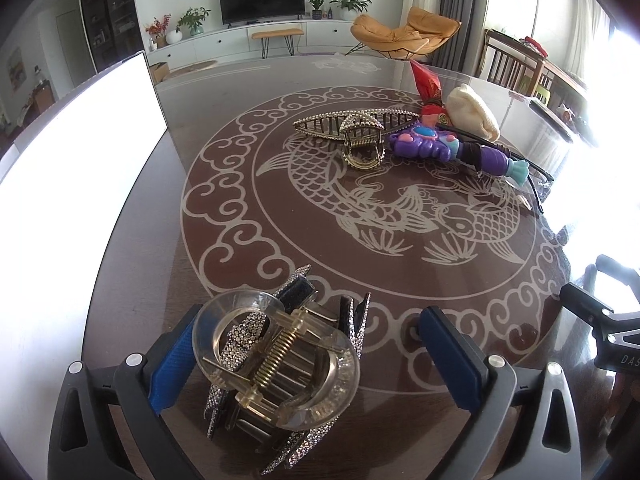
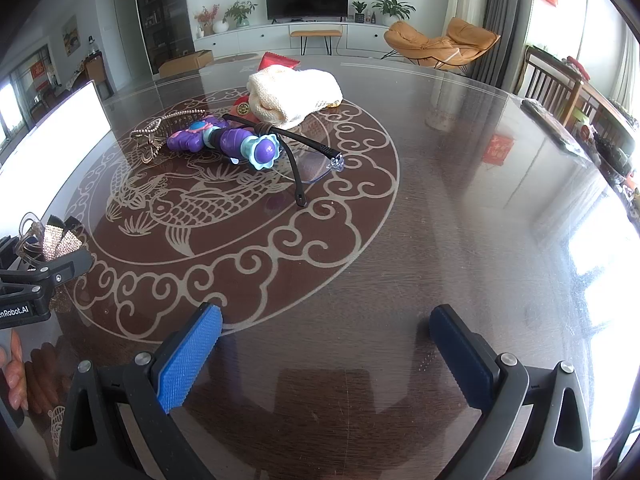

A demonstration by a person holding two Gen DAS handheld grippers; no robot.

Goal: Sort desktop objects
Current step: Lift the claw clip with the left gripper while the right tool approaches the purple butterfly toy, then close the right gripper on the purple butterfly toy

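My left gripper (image 1: 316, 356) is open. A pile of hair clips lies between its fingers, near the left pad: a clear plastic claw clip (image 1: 276, 364) on top of dark rhinestone clips (image 1: 352, 328). At the table's far side lie a gold claw clip (image 1: 362, 142), a purple toy wand (image 1: 448, 148), a pair of glasses (image 1: 536, 178), a cream knitted cloth (image 1: 474, 110) and a red packet (image 1: 428, 84). My right gripper (image 2: 326, 354) is open and empty over bare table. Its view shows the wand (image 2: 228, 140), glasses (image 2: 316, 156), cloth (image 2: 296, 94) and the clip pile (image 2: 52, 240).
A bright white box wall (image 1: 80, 152) stands at the table's left edge. The glass-topped round table (image 2: 460, 220) has a fish pattern. Wooden chairs (image 2: 552, 80) stand at the far right. The left gripper's body (image 2: 36, 280) shows at the left edge of the right wrist view.
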